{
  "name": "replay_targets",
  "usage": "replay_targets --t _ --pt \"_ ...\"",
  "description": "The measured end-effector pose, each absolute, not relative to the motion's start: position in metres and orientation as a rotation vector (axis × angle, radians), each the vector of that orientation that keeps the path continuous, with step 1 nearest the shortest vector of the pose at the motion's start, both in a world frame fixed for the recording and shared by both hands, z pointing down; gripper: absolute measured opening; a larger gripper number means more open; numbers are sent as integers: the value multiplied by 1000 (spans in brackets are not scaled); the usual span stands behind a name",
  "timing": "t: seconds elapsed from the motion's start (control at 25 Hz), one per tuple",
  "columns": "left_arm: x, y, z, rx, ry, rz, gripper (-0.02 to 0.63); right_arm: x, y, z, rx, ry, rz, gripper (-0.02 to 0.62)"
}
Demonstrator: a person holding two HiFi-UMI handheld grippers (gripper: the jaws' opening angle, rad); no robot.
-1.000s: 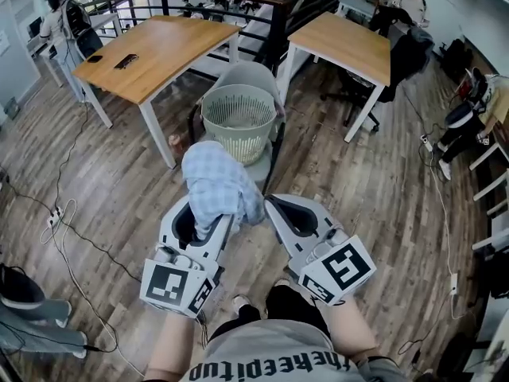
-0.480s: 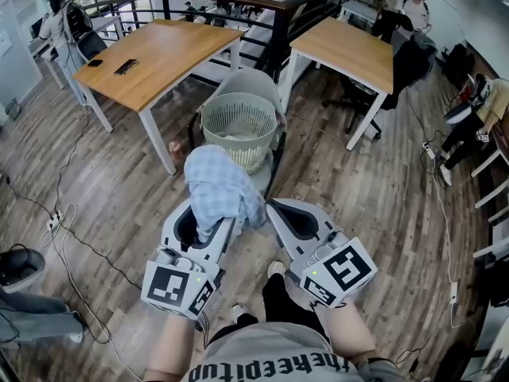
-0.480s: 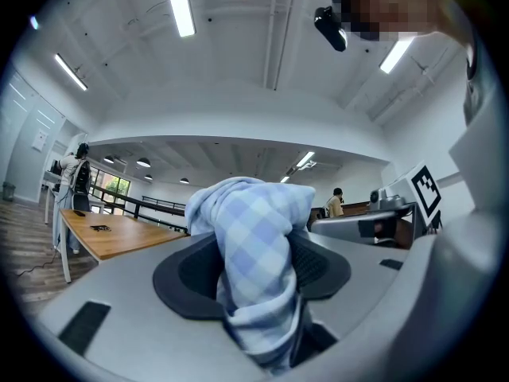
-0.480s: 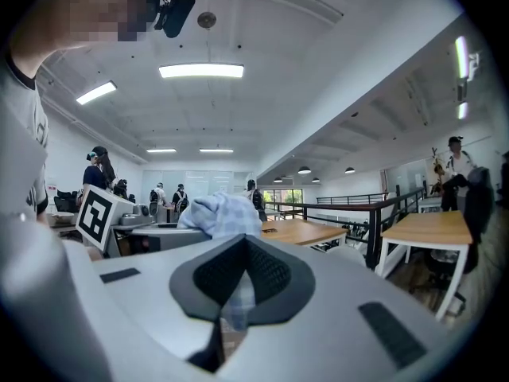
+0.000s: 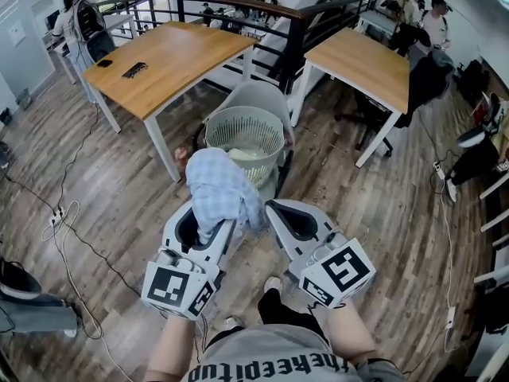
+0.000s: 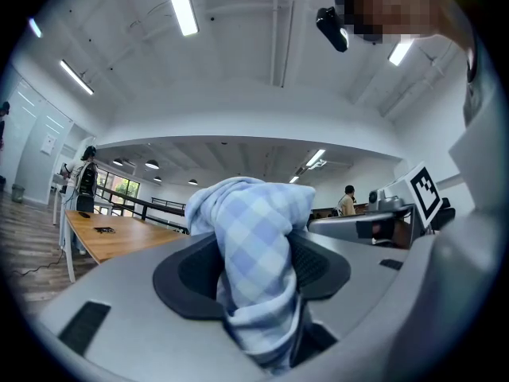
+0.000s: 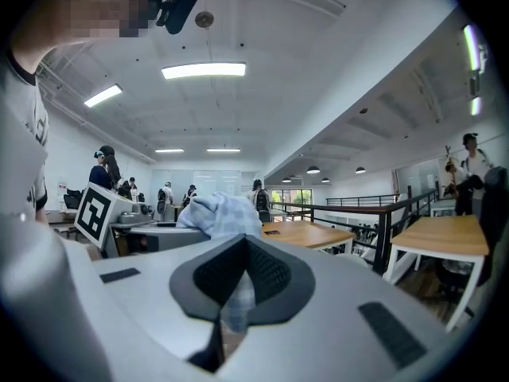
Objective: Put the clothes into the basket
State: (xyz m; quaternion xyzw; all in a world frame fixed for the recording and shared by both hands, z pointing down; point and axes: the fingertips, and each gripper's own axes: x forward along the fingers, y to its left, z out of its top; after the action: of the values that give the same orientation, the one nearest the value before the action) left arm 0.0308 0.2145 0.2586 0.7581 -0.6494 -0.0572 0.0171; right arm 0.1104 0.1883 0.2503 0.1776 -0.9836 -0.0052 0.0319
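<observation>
Blue checked cloth (image 5: 219, 189) bunches between the left gripper's (image 5: 210, 231) jaws (clamped).

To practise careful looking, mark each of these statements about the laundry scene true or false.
1. The light blue checked cloth is clamped in the left gripper. True.
2. The pale green round lattice plastic basket stands on a wooden table. False: it sits on a grey chair on the floor.
3. The cloth lies inside the basket. False: it is held outside, short of the rim.
4. A dark flat object lies on the left wooden table. True.
</observation>
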Motion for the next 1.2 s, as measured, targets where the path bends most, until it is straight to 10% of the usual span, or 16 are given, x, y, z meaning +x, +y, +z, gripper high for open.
replay_targets --t 1.2 --pt "67 72 266 2204 -2170 -148 230 140 36 258 306 -3091 37 9"
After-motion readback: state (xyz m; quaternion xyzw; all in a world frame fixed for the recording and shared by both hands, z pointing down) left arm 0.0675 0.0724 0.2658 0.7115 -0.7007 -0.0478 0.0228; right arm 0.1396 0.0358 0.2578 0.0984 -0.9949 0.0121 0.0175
